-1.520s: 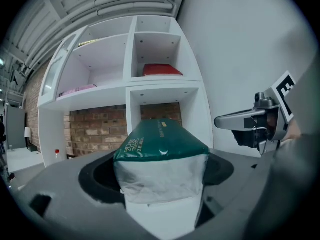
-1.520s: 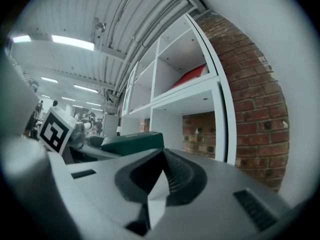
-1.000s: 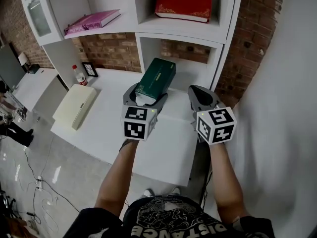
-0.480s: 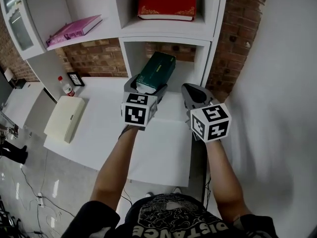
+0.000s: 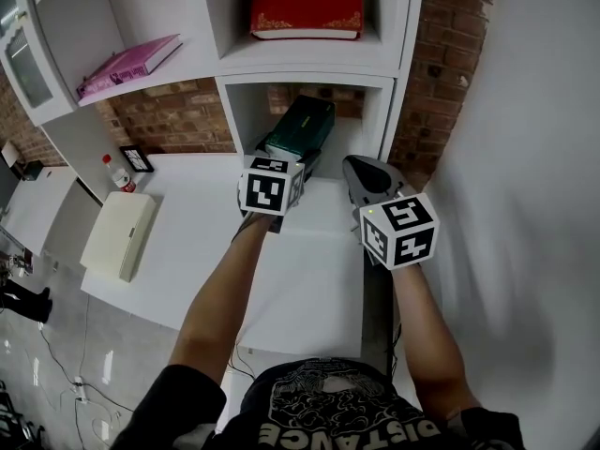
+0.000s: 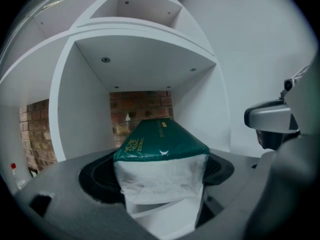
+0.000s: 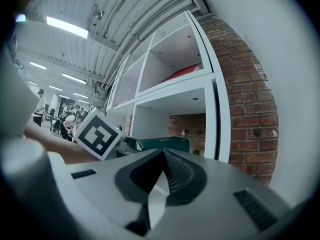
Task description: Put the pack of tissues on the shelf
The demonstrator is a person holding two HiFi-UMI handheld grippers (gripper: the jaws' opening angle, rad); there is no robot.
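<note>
The pack of tissues [image 5: 302, 126], dark green with a white end, points into the lower open compartment of the white shelf [image 5: 389, 111]. My left gripper [image 5: 286, 154] is shut on its near end, and its marker cube hides the fingers in the head view. In the left gripper view the pack [image 6: 160, 149] fills the gap between the wide-set jaws of the left gripper [image 6: 157, 173], level with the compartment's mouth. My right gripper [image 5: 362, 166] hovers to the right over the table, jaws together and holding nothing. In its own view the right gripper [image 7: 162, 153] faces the shelf.
A red book [image 5: 305, 3] lies in the compartment above and a pink book [image 5: 127, 62] on the shelf to the left. On the white table [image 5: 309, 279] sit a cream box [image 5: 117, 234], a small bottle [image 5: 114, 172] and a picture frame [image 5: 138, 159]. Brick wall stands behind.
My left gripper has carried the pack forward and up, from above the table into the mouth of the lower compartment. The right gripper has barely moved.
</note>
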